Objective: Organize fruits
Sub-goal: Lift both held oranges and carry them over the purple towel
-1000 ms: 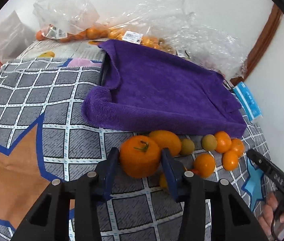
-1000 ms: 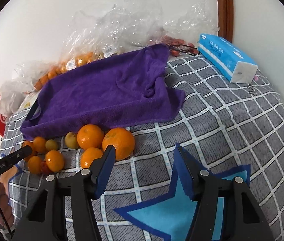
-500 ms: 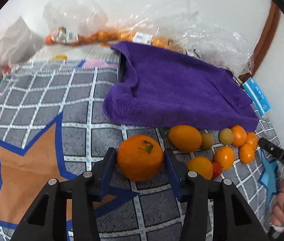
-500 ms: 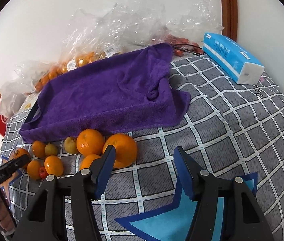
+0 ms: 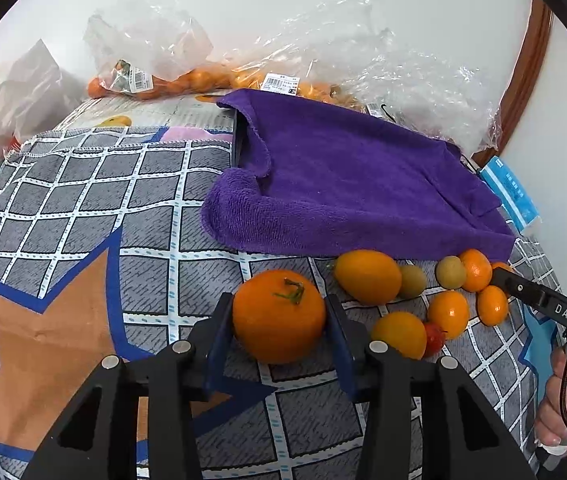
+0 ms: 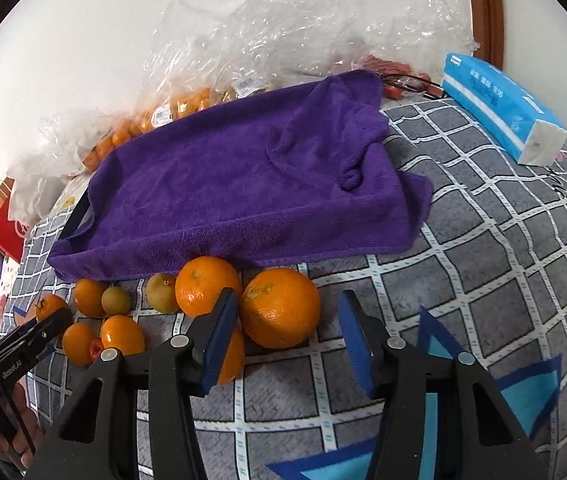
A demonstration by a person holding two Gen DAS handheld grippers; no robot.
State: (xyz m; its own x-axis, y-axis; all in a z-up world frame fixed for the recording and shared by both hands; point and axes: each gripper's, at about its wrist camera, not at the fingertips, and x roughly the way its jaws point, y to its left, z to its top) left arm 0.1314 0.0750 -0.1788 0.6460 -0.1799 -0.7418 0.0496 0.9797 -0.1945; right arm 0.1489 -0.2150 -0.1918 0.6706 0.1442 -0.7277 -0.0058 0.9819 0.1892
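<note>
**Orange fruit clamped in the left gripper beside the purple towel**

Orange and round, with a green stem on top, the large stemmed fruit (image 5: 279, 314) is sitting between the blue pads of the left gripper (image 5: 279, 344), whose fingers are pressing against both its sides. It is resting just in front of the near edge of the purple terry towel (image 5: 347, 184), on the grey checked cloth with star patterns (image 5: 83, 208). To its right a loose cluster of small orange and greenish fruits (image 5: 435, 292) is lying along the towel's edge, with a tiny red fruit (image 5: 433, 338) among them.

The right gripper (image 6: 289, 344) is hovering with its fingers spread wide and holding nothing; a big round orange (image 6: 279, 308) is lying between and ahead of its tips, close against the left pad (image 6: 221, 336). A second round orange (image 6: 205, 286) is touching that orange's left side. A blue tissue pack (image 6: 499, 108) is lying well apart, near the wall. Clear plastic bags of oranges (image 5: 187, 76) are piled behind the towel.
</note>
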